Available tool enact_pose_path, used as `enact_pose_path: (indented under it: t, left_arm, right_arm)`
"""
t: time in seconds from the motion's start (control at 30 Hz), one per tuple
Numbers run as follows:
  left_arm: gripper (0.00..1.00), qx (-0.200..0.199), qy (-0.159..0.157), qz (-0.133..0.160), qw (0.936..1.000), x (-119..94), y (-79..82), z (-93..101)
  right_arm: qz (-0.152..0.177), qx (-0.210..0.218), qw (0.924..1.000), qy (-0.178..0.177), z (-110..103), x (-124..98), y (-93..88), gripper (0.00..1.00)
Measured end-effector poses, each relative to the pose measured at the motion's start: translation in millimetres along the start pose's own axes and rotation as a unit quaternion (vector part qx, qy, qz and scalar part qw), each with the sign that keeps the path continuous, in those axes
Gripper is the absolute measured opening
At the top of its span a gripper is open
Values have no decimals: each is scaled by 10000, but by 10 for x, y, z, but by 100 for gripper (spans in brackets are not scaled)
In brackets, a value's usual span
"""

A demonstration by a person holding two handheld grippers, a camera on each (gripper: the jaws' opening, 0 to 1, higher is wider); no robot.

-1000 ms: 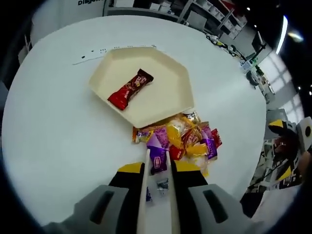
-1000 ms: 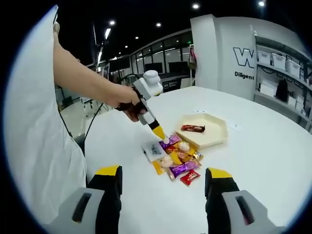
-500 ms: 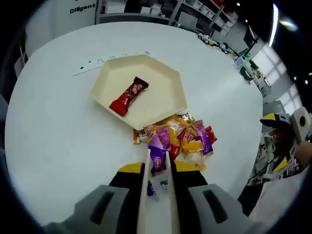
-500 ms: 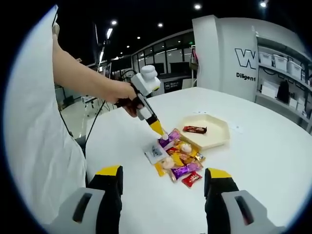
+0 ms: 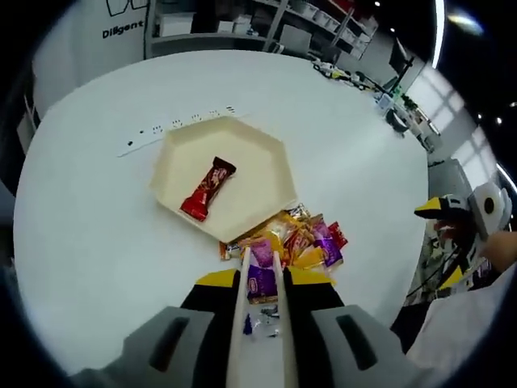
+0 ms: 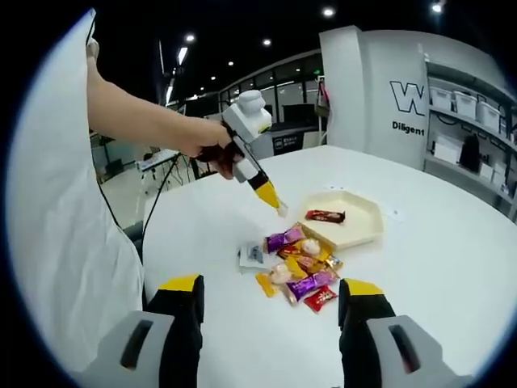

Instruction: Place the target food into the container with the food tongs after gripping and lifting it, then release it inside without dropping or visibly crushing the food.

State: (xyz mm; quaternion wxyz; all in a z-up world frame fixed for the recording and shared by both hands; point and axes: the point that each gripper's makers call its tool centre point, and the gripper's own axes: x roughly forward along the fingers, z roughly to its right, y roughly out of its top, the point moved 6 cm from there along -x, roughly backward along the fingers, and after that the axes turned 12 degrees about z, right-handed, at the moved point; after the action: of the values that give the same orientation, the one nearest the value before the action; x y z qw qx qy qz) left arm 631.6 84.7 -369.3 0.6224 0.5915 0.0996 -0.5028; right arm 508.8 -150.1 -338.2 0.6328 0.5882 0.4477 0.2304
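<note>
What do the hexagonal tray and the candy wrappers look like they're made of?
The hexagonal tray looks like moulded pulp or matte plastic: cream, dull, with soft sloped walls and no glare; which of the two, I cannot tell. The candy wrappers look like glossy metallised film: crinkled, in bright purple, gold and red, with specular glints. The red bar in the tray has similar shiny film.

We see cream hexagonal container (image 5: 242,162) w/ one red candy bar (image 5: 208,188) inside; mixed wrapped snacks pile (image 5: 292,242) just beside container's near edge, purple packet (image 5: 260,280) at pile's front.

Glossy foil candy wrappers (image 5: 291,242), matt cream tray (image 5: 266,149), smooth white table (image 5: 97,242)
</note>
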Motion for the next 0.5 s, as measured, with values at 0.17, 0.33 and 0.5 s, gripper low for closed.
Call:
enact_pose_path:
  t: [0.17, 0.33, 0.5]
  left_arm:
    - [21, -118, 80, -189, 9997, 57, -82, 0]
    - [21, -3, 278, -334, 9991, 84, -138, -29]
    - [21, -136, 297, -425, 9986, 118, -175, -51]
  right_arm:
    - [-20, 20, 10000, -26, 9, -23, -26, 65]
    - [-44, 35, 10000, -41, 26, -31, -41, 65]
    - [-39, 43, 10000, -43, 47, -21, -39, 65]
